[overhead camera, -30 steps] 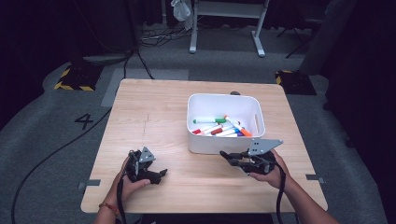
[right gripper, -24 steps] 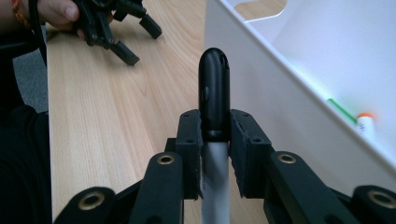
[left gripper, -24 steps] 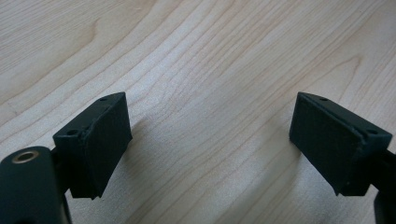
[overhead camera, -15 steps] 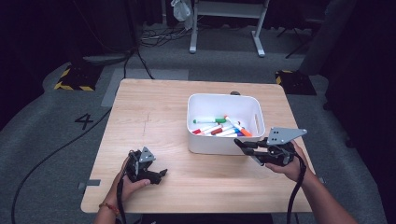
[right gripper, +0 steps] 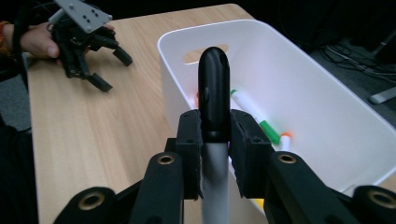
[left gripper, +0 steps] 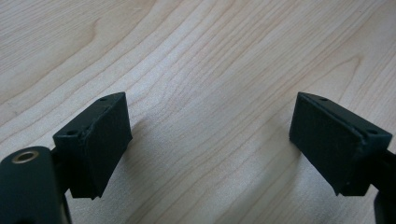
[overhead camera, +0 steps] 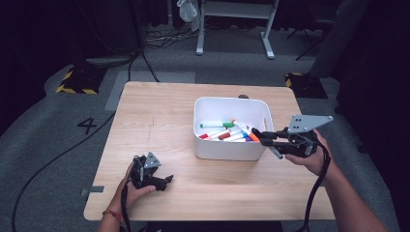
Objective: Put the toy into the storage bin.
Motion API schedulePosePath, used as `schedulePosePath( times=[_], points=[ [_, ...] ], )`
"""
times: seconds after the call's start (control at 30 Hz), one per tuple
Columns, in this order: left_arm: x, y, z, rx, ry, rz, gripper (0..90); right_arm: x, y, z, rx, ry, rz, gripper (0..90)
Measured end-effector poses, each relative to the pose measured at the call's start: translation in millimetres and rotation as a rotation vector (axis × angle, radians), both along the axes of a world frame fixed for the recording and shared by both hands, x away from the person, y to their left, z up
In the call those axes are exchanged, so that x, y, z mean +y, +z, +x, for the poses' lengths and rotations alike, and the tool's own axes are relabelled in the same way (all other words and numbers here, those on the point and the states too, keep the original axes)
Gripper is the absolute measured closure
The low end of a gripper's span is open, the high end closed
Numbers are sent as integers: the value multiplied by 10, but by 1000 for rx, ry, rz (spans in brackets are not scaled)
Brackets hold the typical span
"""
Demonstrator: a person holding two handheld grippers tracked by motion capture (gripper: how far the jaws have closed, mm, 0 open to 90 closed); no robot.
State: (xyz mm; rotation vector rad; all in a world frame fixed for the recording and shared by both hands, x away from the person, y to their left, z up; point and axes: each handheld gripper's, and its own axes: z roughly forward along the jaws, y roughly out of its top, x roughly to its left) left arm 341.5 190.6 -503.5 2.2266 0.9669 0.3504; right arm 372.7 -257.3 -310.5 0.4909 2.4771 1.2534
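Pinching a black-capped marker (right gripper: pixel 214 100), the right gripper (overhead camera: pixel 261 137) is hovering at the near right corner of the white bin (overhead camera: pixel 212 147), its jaws pressing on the marker from both sides at the seam where the cap meets the pale barrel. In the right gripper view the cap is sticking up past the jaw tips and the barrel is running back down between the jaws toward the camera. In the high view the marker's pale barrel is poking out just below and behind the tips. Beyond the tips, inside the bin, loose markers (overhead camera: pixel 227 133) are lying in a heap: green, red, orange and blue caps are showing. The grey plate (overhead camera: pixel 309 122) on top of this gripper is tilting up behind the jaws

The left gripper (overhead camera: pixel 164 181) is sitting low on the wooden table (overhead camera: pixel 159 116), well apart from the bin, with a hand (overhead camera: pixel 133 186) wrapping around its body. Its jaws are standing spread wide, nothing between them but bare wood grain, as the left gripper view is showing. In the right gripper view it is lying far off to the upper left of the held marker
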Motion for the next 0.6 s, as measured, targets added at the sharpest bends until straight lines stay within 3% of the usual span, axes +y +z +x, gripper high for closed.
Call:
schedulePosePath(
  times=[0.3,0.6],
  points=[
    [-6,0,2,1,4,0,126,39,196,200,-41,-23,-22,748],
    [-5,0,3,1,3,0,126,151,259,476,-26,-13,-34,749]
  ],
)
